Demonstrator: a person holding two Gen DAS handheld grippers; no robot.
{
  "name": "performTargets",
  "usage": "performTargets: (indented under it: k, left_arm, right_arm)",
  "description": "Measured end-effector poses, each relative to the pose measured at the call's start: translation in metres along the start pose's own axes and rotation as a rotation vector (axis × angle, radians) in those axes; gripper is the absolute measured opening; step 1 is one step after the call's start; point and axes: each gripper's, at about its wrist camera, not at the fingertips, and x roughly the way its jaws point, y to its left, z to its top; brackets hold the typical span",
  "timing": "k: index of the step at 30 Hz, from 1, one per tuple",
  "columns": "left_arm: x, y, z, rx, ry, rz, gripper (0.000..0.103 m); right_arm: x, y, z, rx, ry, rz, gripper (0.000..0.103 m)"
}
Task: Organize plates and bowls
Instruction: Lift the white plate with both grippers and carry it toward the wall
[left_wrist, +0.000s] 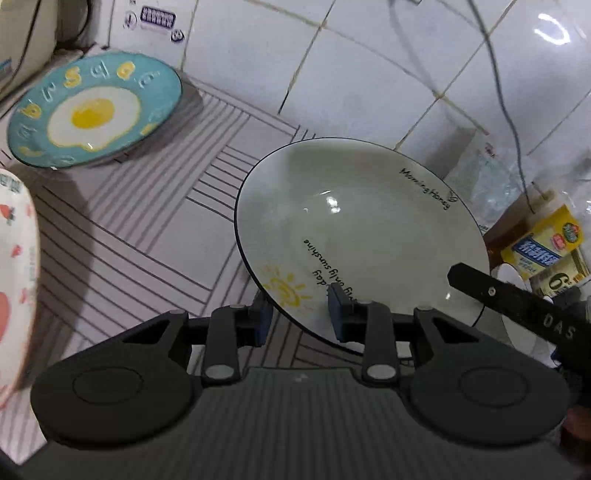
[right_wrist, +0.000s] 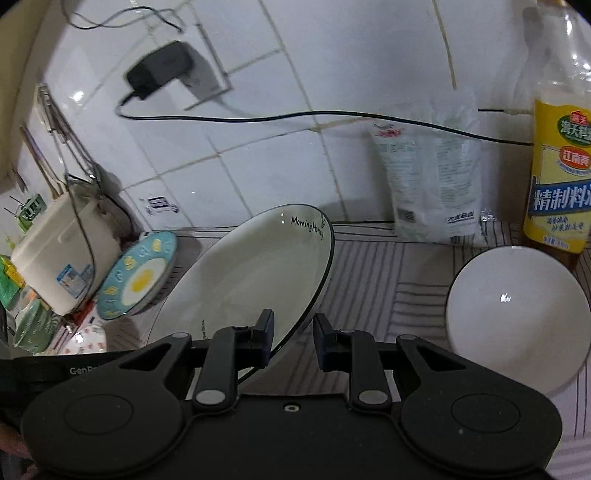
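**Both hand-held grippers on 1 plate**

The left hand-held gripper (left_wrist: 300, 317) is clamped on the near rim of the cream plate (left_wrist: 354, 221), 1 pad above the rim and 1 below. The right hand-held gripper (right_wrist: 293, 338) has the same plate's (right_wrist: 255, 273) edge between its fingers, 1 on each face; they appear to pinch it. The plate is tilted and looks to be lifted off the striped surface (left_wrist: 147, 229), extending forward from both sets of jaws.

The egg plate (left_wrist: 94, 109), a likely place to stack, lies ahead and to the left of the left hand-held gripper, leaning against the wall. It is nearer the left hand than the right. A white bowl (right_wrist: 517, 317) sits to the right of the right hand-held gripper. A strawberry-patterned dish (left_wrist: 14, 280) is at the far left.
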Motion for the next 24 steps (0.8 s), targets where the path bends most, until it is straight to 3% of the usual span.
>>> performTargets:
  k: [3,8,16,24]
  left_arm:
    - [0.01,-0.003,-0.001,-0.011,0.012,-0.001,0.03]
    - [0.021,-0.014,0.008,0.017,0.007,0.075,0.03]
    - [0.037,-0.027,0.022,0.026,0.074,0.126,0.03]
    - [0.028,-0.021,0.029,-0.035,0.117,0.137,0.031]
  right_arm:
    - [0.016,-0.007,0.007,-0.015,0.035,-0.011,0.027]
    - [0.04,-0.012,0.018,-0.073,0.099,-0.009,0.026]
    - [0.072,-0.009,0.03,-0.119,0.195,-0.112,0.023]
    - [0.061,-0.005,0.034,-0.123,0.2,-0.151,0.027]
